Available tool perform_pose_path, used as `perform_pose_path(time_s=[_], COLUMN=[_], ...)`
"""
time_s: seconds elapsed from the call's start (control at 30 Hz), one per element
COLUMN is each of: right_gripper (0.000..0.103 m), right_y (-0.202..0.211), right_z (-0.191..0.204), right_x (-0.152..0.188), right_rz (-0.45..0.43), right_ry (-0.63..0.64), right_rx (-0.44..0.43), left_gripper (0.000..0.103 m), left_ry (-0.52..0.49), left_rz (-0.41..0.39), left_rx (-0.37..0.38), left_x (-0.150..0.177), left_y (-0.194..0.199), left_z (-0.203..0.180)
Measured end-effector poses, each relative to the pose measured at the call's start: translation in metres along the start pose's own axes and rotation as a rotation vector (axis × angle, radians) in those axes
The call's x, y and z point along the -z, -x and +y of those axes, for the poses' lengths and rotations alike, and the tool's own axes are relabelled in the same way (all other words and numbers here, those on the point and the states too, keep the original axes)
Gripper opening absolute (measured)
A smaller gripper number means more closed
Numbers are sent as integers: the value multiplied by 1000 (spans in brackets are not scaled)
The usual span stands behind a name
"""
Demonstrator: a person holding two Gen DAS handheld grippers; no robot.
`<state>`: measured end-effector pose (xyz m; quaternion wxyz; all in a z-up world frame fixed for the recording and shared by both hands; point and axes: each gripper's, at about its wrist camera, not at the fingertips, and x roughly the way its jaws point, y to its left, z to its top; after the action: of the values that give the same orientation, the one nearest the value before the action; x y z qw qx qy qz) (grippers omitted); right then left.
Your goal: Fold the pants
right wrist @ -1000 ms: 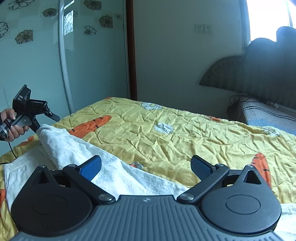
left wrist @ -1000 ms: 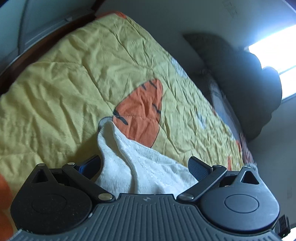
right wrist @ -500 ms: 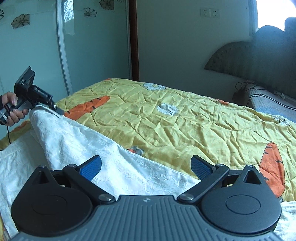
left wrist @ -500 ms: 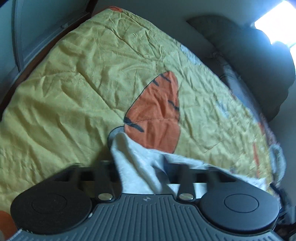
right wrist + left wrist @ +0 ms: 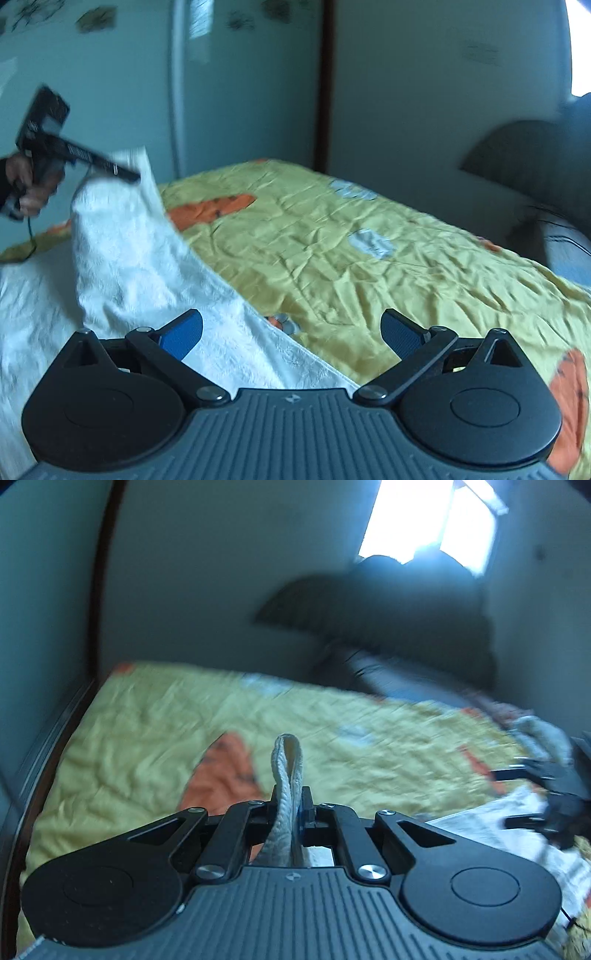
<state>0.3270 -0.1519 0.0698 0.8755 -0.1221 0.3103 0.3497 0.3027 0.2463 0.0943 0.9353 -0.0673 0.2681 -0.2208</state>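
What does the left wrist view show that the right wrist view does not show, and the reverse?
Only the left wrist view: a bright window, and the left tongs shut on a rolled edge of the white pants.

Only the right wrist view: a hand holding those tongs with the cloth lifted, flower decals on the wall, and the open right tongs above the pants.

Both: the yellow carrot-print bedspread, the pants, the dark headboard.

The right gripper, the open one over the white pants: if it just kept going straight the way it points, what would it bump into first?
Most likely the white pants. The right gripper points down at the cloth's edge, with the yellow bedspread just beyond. Depth is hard to judge, so it might meet the bedspread instead.
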Motion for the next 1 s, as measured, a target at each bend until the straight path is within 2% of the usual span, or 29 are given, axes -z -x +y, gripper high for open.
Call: perform_pose_path(time_s=[0.1,0.17,0.23,0.33,0.37,0.57,0.63,0.67,0.83,1.0], right_gripper=[103,103,96,59,41,39,20,5,4,4], right_y=[-27,-44,-59,-78,-85,-101,-103,-100,-54,35], right_z=[-16,-24,-32,-42,-44,-42,-42,-42,-20,28], right_x=[-7,-10,-13,-17,-17,-17,-17,-18,-32,-36], right_rz=[116,168,207,270,295,357,365,364,268,124], right_ry=[10,-3,-11,-46,-43,-13,-33,-47,0,46], right_rx=[-112,-154,-174,-222,-240,-299,-317,-321,-270,-267], left_gripper=[7,7,7,7,7,7,7,7,7,7], left_ry=[-41,-49,-58,-65,-60,-27,-7,3,71,147], left_rz=[-119,-158,-169,-173,-174,-169,-169,-168,-168,-194], left_rx=[92,124,144,164,167,161,158,153,116,117], left_x=[10,16,21,30,32,38,36,37,40,45], left_y=[36,53,63,71,72,75,69,68,72,96], left_z=[-19,-26,-35,-40,-40,-29,-21,-19,-8,-3])
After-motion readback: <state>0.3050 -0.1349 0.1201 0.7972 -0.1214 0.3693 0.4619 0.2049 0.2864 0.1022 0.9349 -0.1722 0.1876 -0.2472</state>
